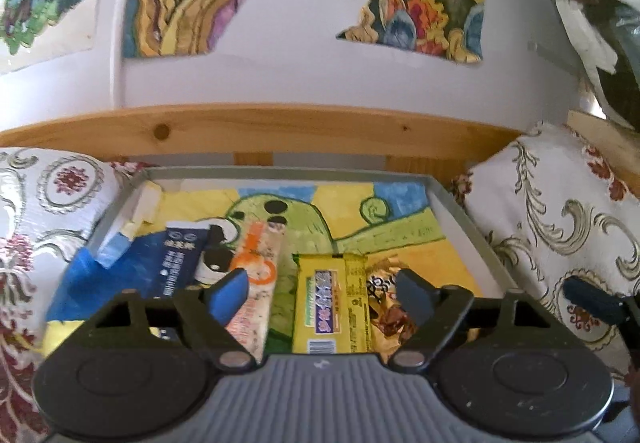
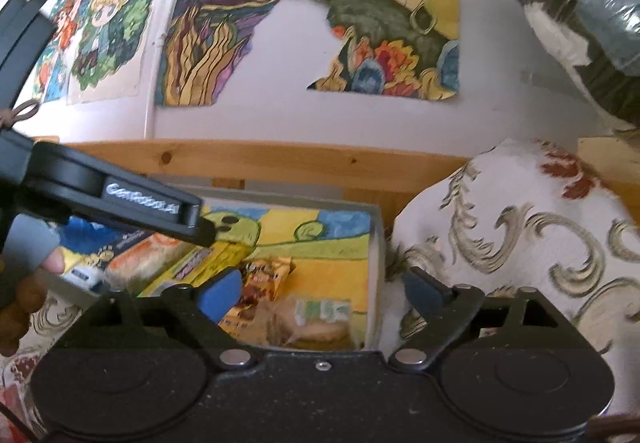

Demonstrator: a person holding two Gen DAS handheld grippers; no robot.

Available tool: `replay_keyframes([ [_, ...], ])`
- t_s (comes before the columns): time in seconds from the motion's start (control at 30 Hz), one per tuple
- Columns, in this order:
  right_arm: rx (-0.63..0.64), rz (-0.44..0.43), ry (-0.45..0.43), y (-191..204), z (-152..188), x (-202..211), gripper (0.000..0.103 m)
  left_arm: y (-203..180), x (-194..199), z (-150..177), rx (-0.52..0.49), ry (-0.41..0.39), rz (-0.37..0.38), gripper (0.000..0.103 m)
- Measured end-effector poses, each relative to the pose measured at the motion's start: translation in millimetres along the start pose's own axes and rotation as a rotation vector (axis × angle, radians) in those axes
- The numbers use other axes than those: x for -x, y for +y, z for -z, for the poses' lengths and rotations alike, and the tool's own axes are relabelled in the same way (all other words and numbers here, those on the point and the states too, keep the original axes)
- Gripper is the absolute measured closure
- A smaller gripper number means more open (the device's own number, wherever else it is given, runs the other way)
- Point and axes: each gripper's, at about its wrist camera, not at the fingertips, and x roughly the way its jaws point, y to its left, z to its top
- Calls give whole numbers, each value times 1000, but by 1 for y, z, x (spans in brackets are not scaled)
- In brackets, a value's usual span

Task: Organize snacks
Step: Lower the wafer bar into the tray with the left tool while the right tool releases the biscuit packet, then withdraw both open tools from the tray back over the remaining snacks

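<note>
Snacks lie side by side in the shallow grey tray (image 1: 476,221), which is your landmark: its floor is lined with a yellow, green and blue painted sheet (image 1: 348,211). Near the tray's middle you have the yellow bar (image 1: 325,307) with a purple label, lying lengthwise. Just to its left sits the orange-and-white packet (image 1: 256,283), and left of that the dark blue packet (image 1: 176,263), resting on a blue bag (image 1: 92,283) at the tray's left edge. On the yellow bar's right, touching it, is a crinkled gold-foil snack (image 1: 384,303). In the tray's near right corner, the right wrist view shows a clear-wrapped pale pastry (image 2: 312,323) (blurred, so its label cannot be read).

Your left gripper (image 1: 320,293) hovers low over the tray with its jaws spread wide, straddling the yellow bar and holding nothing. Your right gripper (image 2: 328,293) is also wide open and empty, hanging over the tray's right wall, one finger above the tray and the other over the cloth.

Around the tray lies a white floral-patterned cloth (image 1: 560,227). Behind the tray runs a pine rail (image 1: 280,131), and above that a white wall carries torn colourful paintings (image 2: 384,23).
</note>
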Motion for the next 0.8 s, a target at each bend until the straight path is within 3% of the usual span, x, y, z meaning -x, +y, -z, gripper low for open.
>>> replay_keyframes([
  [0.3, 9, -1, -4, -2, -24, 30, 2, 17, 45, -8, 20, -45, -37, 2],
  [0.63, 2, -34, -7, 14, -43, 73, 1, 47, 104, 6, 111, -42, -72, 1],
  [0.8, 2, -49, -10, 21, -49, 91, 1, 54, 134, 17, 103, -60, -95, 1],
])
